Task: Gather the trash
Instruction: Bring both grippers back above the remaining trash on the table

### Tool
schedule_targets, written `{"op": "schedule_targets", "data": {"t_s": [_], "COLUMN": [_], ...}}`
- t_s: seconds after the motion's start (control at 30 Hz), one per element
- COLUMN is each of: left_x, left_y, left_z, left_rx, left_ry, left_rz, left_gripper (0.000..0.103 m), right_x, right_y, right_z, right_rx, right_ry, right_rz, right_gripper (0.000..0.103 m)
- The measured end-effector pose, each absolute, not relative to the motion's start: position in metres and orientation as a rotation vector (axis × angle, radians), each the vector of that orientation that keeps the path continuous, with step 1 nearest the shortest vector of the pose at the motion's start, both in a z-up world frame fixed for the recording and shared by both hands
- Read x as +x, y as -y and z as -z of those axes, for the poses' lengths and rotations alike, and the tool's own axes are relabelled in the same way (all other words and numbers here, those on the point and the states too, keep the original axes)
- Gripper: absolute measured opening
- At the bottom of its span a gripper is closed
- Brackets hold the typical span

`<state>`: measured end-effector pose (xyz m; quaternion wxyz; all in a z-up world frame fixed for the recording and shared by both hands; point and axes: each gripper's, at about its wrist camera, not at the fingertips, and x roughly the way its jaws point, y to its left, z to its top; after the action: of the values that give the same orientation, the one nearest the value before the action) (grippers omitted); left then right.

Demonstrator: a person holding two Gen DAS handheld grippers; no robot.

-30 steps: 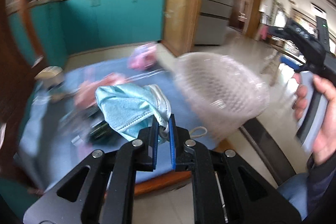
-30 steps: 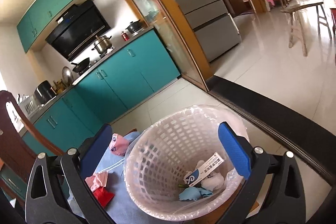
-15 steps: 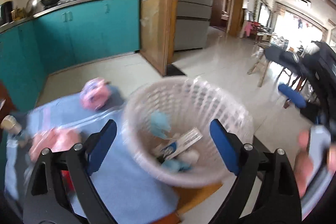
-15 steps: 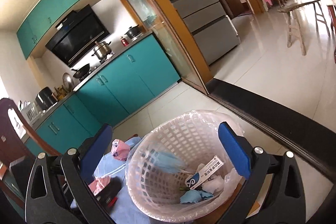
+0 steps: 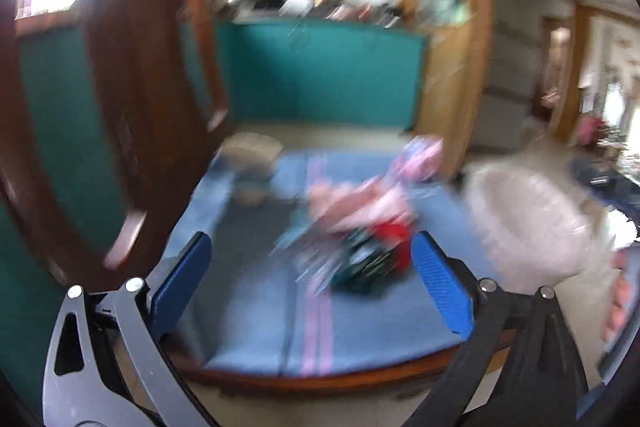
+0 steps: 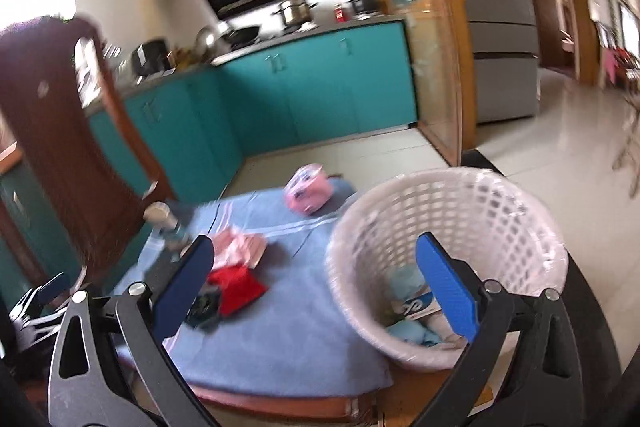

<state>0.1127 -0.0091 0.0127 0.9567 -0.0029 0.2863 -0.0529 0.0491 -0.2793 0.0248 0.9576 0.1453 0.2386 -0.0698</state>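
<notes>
No legible text, number or brand was recorded in either view. In the right wrist view, a blue-and-white printed mark was seen on a carton (image 6: 416,305) lying inside the white basket (image 6: 452,211), but its characters could not be resolved. A printed pattern was visible on the pink pouch (image 6: 307,190) on the surface, likewise unreadable. The left wrist view was blurred throughout, and no lettering was discernible.

We had our right gripper (image 6: 314,277) wide open, white basket (image 6: 452,223) sitting beside the red wrapper (image 6: 238,287) on the desk (image 6: 288,347).
</notes>
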Motion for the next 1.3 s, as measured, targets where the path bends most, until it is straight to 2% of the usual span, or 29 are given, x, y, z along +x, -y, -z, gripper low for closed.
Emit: {"op": "schedule_targets", "data": {"t_s": [0.3, 1.3], "left_x": [0.115, 0.113], "left_y": [0.012, 0.034], "left_z": [-0.011, 0.000], "left_rx": [-0.024, 0.027], "left_ry": [-0.606, -0.655], "left_rz": [0.158, 0.207], "left_gripper": [0.099, 0.100], "right_x": [0.060, 0.059], "right_y": [0.247, 0.246], "right_z": [-0.012, -0.005], "right_rx": [0.228, 0.205], "right_ry": [-0.522, -0.544], "right_rz": [0.112, 0.105], "right_gripper": [0.099, 0.099]}}
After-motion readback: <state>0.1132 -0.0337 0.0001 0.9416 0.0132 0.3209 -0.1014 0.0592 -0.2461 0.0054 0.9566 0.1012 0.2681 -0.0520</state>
